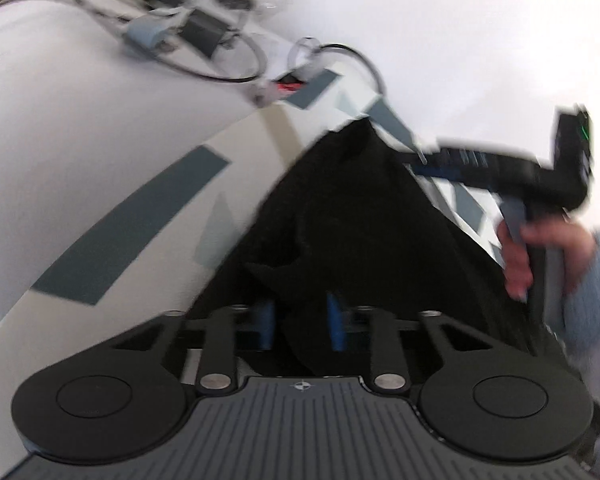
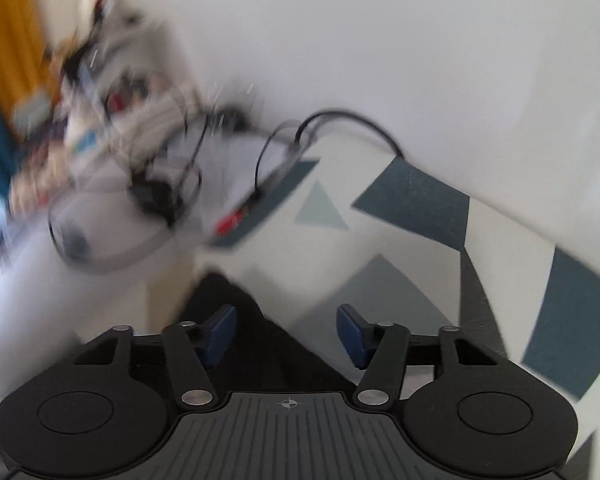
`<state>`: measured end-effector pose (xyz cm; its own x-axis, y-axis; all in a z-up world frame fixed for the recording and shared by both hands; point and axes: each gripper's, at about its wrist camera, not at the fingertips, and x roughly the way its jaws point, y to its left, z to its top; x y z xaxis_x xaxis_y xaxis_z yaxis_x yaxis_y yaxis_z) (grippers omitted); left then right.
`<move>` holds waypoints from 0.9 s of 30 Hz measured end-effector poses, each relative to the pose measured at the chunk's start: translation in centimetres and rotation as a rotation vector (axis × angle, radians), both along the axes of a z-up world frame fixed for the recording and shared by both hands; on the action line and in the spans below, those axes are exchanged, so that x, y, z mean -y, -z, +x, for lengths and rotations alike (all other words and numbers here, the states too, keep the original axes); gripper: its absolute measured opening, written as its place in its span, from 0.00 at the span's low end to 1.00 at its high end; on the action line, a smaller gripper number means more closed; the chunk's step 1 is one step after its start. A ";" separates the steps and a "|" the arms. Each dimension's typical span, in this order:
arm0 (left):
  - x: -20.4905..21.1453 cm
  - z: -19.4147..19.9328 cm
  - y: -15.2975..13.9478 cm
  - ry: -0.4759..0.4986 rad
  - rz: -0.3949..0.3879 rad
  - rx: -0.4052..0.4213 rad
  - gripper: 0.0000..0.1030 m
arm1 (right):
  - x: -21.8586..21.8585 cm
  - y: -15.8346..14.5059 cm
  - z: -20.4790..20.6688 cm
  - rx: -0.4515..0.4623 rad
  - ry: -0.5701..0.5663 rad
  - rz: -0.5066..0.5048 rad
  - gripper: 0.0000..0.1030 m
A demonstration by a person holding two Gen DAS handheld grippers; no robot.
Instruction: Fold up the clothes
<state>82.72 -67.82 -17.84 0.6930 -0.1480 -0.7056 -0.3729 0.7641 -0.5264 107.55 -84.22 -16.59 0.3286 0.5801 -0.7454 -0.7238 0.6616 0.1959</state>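
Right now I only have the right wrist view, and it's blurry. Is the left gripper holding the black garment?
Observer: Yes. The left gripper has its blue fingers closed on a fold of the black garment.
Operator: How does my right gripper look from the other side?
Observer: In the left wrist view the right gripper is at the garment's far right edge, but it is too blurred there to read its jaws.
Operator: What holds it?
Observer: A hand in a light blue sleeve grips its handle.
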 end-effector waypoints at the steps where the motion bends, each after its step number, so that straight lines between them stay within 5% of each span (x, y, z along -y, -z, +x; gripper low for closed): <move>1: -0.3 -0.1 0.3 -0.020 -0.022 -0.002 0.11 | -0.1 0.3 -0.2 0.014 -0.016 -0.022 0.47; 8: -0.5 -1.9 -0.4 -0.050 -0.010 0.040 0.07 | 0.0 0.9 0.1 -0.053 0.056 0.085 0.47; 11: -0.5 -2.5 -0.3 -0.049 -0.003 0.025 0.08 | 1.4 -0.4 -0.2 -0.008 0.115 0.144 0.47; 14: 0.6 -2.2 -1.0 -0.008 0.083 0.017 0.19 | 1.8 -0.7 -1.2 0.082 0.087 0.052 0.48; 16: 1.3 -1.8 -1.6 0.005 0.141 0.025 0.40 | 1.6 -0.1 -2.0 0.108 0.029 -0.024 0.48; 21: 2.5 -1.3 -2.0 0.021 0.264 0.026 0.49 | -1.2 1.9 -3.8 0.168 -0.035 -0.106 0.47; 25: 3.4 -1.0 -2.0 0.032 0.357 0.016 0.46 | -4.0 3.0 -4.4 0.246 -0.045 -0.134 0.46; 26: 3.6 -1.0 -2.0 0.035 0.381 0.014 0.38 | -4.3 3.0 -4.4 0.263 -0.049 -0.141 0.45; 27: 3.8 -0.9 -2.1 0.037 0.404 0.011 0.15 | -4.4 2.9 -4.5 0.282 -0.056 -0.149 0.42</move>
<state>81.82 -71.63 -15.79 0.7002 0.1143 -0.7047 -0.3369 0.9232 -0.1850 103.06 -79.79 -19.45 0.5050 0.4943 -0.7076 -0.7717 0.6258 -0.1136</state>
